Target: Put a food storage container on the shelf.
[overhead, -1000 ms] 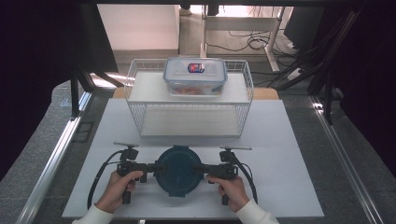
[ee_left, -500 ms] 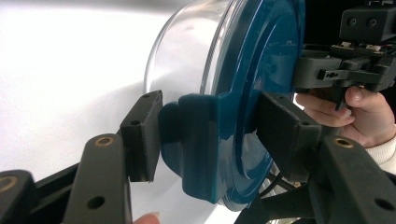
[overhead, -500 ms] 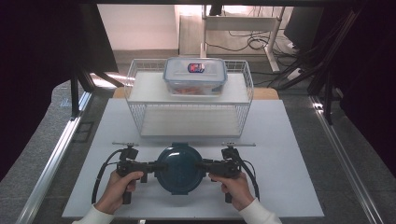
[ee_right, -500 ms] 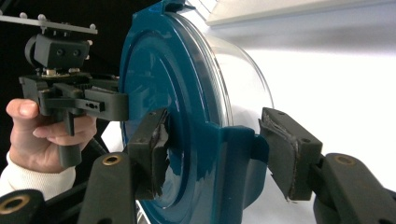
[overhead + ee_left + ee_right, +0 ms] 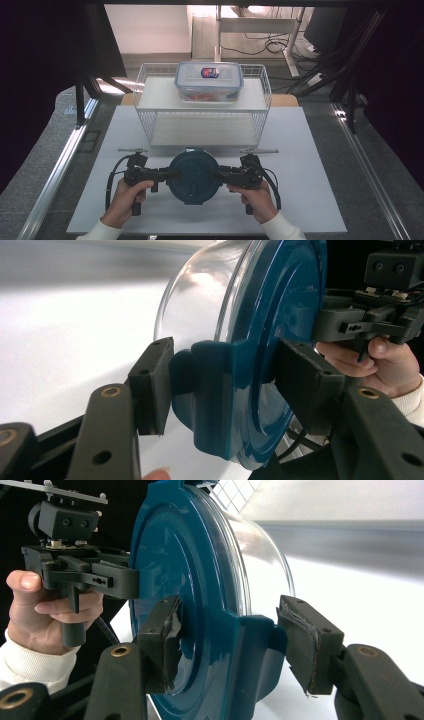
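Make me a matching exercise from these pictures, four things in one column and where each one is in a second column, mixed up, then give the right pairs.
Things:
1. round glass bowl with dark teal lid
2. clear rectangular lidded food container
3. white wire shelf rack
4. left gripper

Places:
A. on the rack's top shelf
B. at the far side of the white board
C. between the two grippers
D. clamped on the lid's left-hand clip

Pairs: 1-C, 2-A, 3-B, 4-D
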Demonstrator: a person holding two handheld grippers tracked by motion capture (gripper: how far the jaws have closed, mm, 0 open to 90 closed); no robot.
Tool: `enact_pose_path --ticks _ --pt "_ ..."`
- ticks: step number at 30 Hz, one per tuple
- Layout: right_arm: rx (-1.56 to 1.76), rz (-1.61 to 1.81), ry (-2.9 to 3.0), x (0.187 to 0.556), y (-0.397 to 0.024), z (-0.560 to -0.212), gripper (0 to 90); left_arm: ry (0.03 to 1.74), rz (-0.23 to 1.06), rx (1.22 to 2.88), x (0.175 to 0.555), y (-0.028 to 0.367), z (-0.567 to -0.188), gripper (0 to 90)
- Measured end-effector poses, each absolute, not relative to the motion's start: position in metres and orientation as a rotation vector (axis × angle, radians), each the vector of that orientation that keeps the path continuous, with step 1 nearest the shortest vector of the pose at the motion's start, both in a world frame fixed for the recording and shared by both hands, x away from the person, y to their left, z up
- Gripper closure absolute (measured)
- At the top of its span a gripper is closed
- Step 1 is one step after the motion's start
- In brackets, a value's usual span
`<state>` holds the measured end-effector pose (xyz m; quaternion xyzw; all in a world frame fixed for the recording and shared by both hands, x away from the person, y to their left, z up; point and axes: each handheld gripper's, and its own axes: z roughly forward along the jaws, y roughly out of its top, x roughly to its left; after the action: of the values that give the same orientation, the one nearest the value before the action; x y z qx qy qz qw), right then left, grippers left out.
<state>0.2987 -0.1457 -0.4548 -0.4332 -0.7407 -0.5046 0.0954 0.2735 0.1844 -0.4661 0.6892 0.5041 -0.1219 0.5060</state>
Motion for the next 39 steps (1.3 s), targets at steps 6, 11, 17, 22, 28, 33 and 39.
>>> enact_pose_path --ticks 6,11,17,22,28,33,39 --pt "-1.251 -1.523 -2.238 0.298 -0.149 -0.445 43.5 1.193 -0.275 1.663 0.276 0.181 -0.457 41.7" --pt "-1.239 -1.541 -2.247 0.3 -0.153 -0.441 43.5 1.178 -0.251 1.68 0.278 0.177 -0.452 41.5" --pt "-1.239 -1.545 -2.252 0.301 -0.155 -0.439 43.5 1.164 -0.247 1.687 0.28 0.176 -0.449 41.6" --pt "-1.238 -1.547 -2.256 0.299 -0.155 -0.437 43.5 1.156 -0.24 1.695 0.281 0.176 -0.446 41.6" --pt "-1.221 -1.552 -2.27 0.301 -0.153 -0.432 43.6 1.155 -0.231 1.688 0.283 0.178 -0.44 41.6" --pt "-1.218 -1.556 -2.266 0.306 -0.152 -0.428 43.6 1.156 -0.225 1.687 0.287 0.179 -0.435 41.7" --pt "-1.208 -1.548 -2.285 0.316 -0.155 -0.416 43.7 1.148 -0.226 1.68 0.295 0.176 -0.426 41.8"
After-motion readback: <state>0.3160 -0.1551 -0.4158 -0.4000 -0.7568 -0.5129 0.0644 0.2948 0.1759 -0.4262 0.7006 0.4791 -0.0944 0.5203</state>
